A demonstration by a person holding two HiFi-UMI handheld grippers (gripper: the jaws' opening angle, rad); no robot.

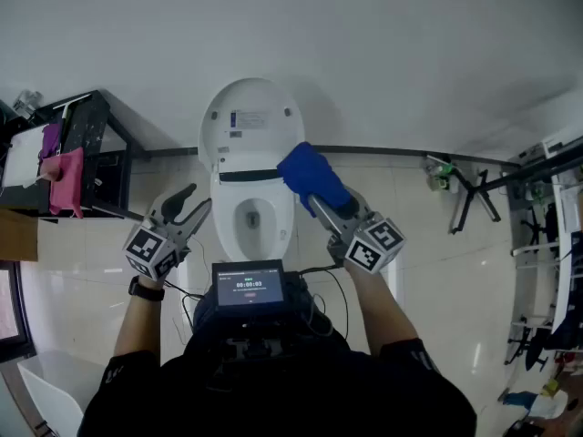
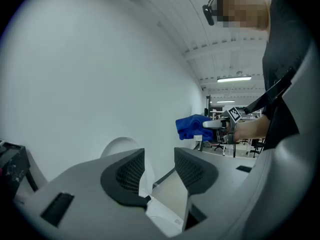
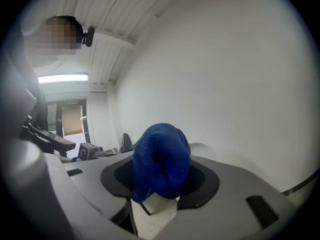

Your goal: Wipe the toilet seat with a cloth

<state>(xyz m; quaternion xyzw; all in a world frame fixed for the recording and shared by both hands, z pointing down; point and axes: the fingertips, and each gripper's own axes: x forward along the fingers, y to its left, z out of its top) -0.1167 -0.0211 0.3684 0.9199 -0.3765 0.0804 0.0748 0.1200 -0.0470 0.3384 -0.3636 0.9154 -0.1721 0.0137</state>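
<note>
The right gripper (image 1: 317, 204) is clamped on the blue cloth (image 1: 311, 177), a soft, bunched knit wad projecting past its jaws. The left gripper (image 1: 197, 200) has its jaws apart, holding nothing. Between both grippers lies the smooth white oval toilet seat (image 1: 226, 235). Its rounded lid (image 1: 250, 121) stands raised beyond.

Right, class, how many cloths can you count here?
3: a blue cloth in the right tongs; a pink cloth and a purple cloth draped on the black rack at left. Others may be hidden.
</note>
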